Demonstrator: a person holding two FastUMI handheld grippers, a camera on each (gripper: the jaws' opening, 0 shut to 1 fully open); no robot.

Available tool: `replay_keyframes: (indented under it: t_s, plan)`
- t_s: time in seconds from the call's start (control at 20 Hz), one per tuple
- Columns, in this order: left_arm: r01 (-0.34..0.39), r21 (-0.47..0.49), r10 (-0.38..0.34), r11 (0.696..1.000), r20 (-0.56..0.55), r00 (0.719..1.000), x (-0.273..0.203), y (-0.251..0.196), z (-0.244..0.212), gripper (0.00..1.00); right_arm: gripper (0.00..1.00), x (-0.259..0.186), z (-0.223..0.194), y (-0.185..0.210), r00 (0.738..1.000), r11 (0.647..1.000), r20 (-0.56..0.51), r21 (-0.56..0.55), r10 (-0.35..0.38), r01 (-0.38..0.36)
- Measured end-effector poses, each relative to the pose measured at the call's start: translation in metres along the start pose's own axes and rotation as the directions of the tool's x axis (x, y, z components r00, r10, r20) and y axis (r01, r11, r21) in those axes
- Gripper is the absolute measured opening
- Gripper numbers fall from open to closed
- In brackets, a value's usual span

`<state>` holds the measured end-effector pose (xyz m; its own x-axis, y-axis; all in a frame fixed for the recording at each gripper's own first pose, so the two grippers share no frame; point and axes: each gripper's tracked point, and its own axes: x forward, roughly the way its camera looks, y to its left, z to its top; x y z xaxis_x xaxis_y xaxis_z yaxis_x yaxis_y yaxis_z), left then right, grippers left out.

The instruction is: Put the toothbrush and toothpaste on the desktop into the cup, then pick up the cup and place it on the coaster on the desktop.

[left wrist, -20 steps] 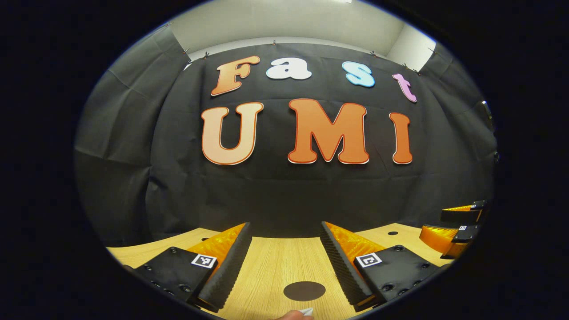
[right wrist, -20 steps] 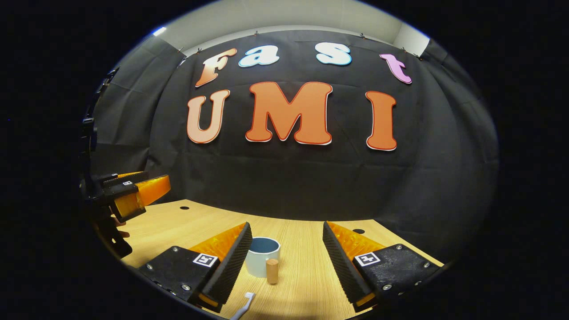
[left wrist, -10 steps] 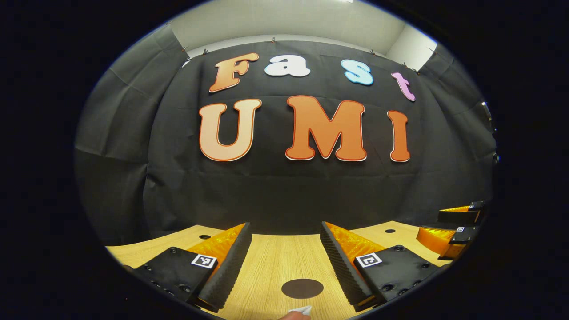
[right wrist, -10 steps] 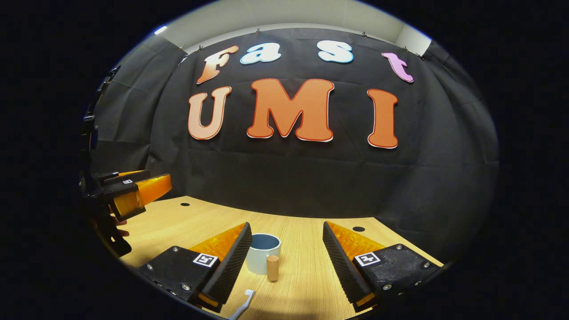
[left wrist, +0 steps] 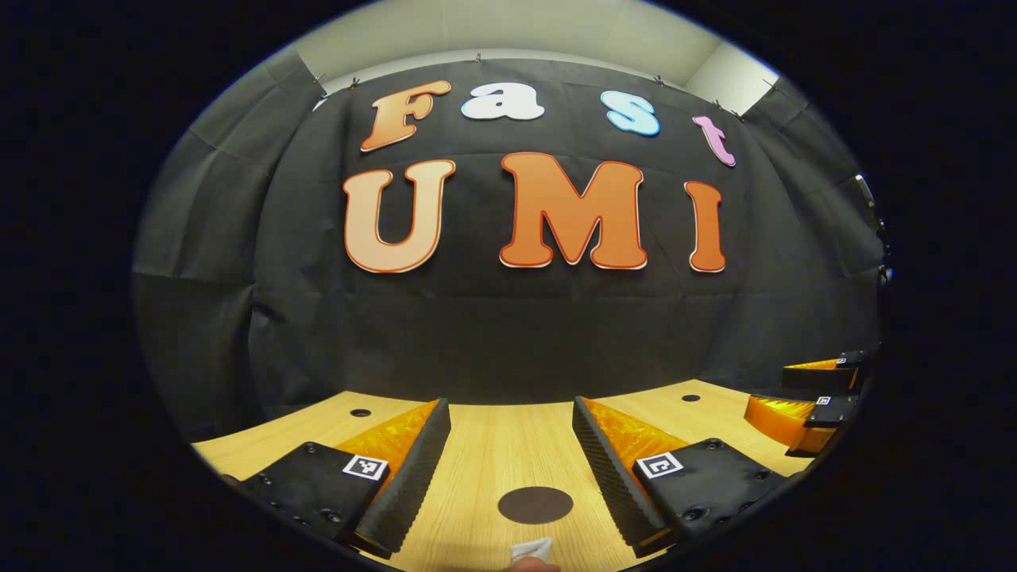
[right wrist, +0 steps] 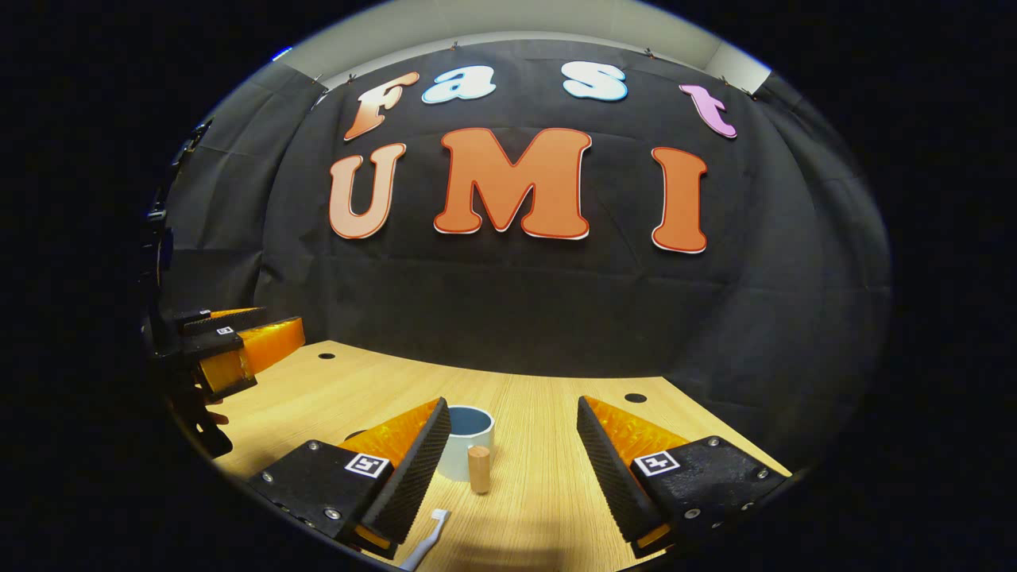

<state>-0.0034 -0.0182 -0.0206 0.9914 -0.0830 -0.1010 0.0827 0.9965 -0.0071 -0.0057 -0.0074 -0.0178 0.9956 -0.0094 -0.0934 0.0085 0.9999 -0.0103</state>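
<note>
Found the left gripper [left wrist: 508, 457] held low over the wooden tabletop [left wrist: 485, 445], fingers spread wide with nothing between them but bare wood; saw the dark round coaster [left wrist: 535, 504] lying flat just ahead of that gap, and nearer the lens a white crimped end, judged to be the toothpaste [left wrist: 531, 548], flat on the wood just beside the coaster; could not tell whether the two touched; read that pose as a gripper parked over its own side, ready to drop onto the tube. Found the right gripper [right wrist: 512, 453] likewise parted and empty, aimed level along the tabletop; saw the cup [right wrist: 467, 441] upright with its mouth open upward, close by the inner face of the left-hand finger, placed so as to take things dropped in from above; noted a small wooden cylinder [right wrist: 479, 469] standing on end just in front of the cup, contact not clear; saw the white toothbrush [right wrist: 425, 539] lying flat at the bottom edge, head pointing towards the cup, below the fingers and not between them. Judged nothing yet in the cup and the cup well apart from the coaster; took the wide-open fingers on both sides for the approach before a first pick.
</note>
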Motion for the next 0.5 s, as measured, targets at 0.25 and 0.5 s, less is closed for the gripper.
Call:
replay_keyframes:
  t_s: [0.25,0.5]
  plan:
    - [0.017,0.002,-0.017,1.0,-0.064,0.998,0.001,-0.002,-0.015,1.0,0.95,-0.002,-0.025,0.006,0.995,1.0,-0.099,0.007,0.02,-0.019]
    - [0.043,0.006,-0.042,0.999,-0.15,0.988,-0.002,-0.006,-0.034,0.98,0.94,-0.012,-0.055,0.023,0.971,0.998,-0.232,0.016,0.061,-0.058]
